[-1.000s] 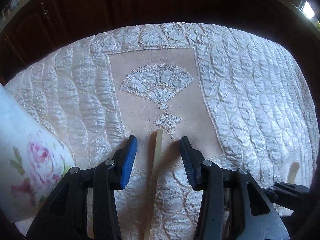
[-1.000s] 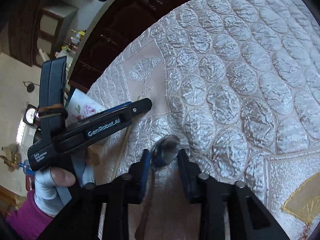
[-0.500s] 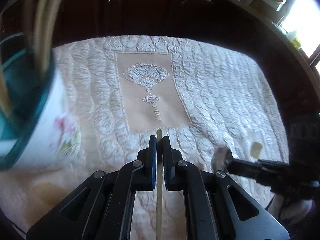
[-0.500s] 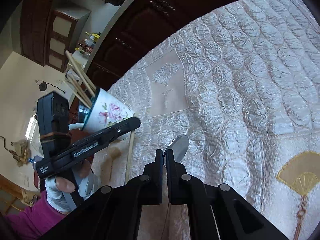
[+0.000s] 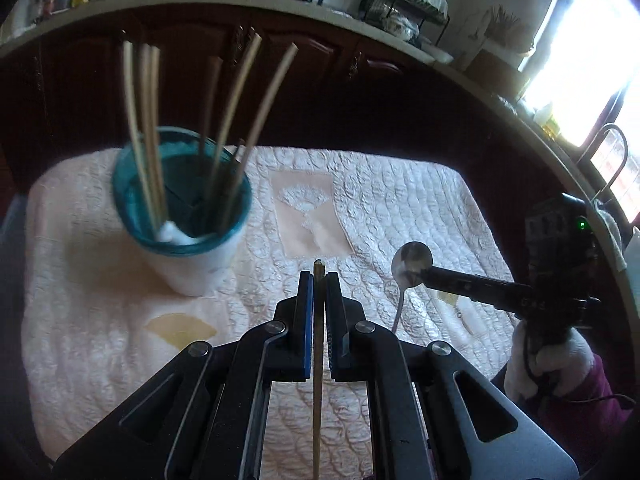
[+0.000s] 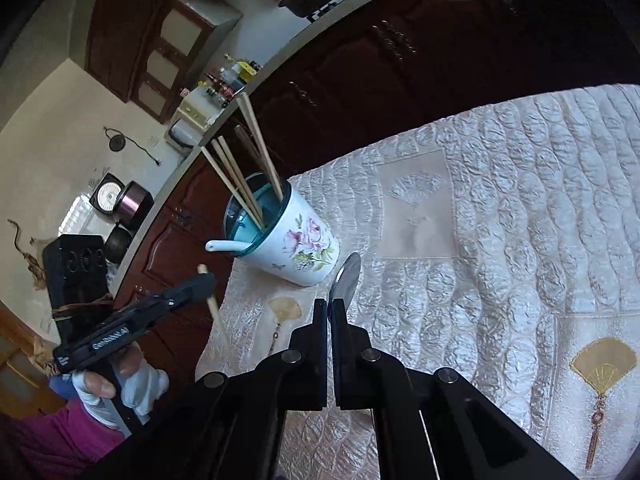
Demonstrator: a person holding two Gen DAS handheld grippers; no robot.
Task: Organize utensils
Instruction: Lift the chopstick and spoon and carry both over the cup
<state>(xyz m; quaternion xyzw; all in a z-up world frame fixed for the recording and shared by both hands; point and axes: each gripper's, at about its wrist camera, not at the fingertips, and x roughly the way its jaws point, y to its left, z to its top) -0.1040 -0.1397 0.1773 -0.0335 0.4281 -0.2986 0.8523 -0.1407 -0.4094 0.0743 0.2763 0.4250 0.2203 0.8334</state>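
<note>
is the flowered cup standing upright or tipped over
Upright: the cup stands on its base on the quilted cloth, chopsticks sticking up from its rim.

Dark wooden cabinets [image 5: 320, 92] with arched door panels behind the table, under a pale countertop [image 5: 256, 2] crowded with bottles, pots and a dish rack [image 5: 404, 4]. Bright window [image 5: 592, 40] at right, washed out by daylight. Quilted cream tablecloth [image 6: 520, 200] with embroidered fan panels. Cream walls [image 6: 60, 128] at left, tall wooden cupboard [image 6: 160, 40] with pale glass doors, a round clock [image 6: 107, 197] leaning by dark pots.
</note>
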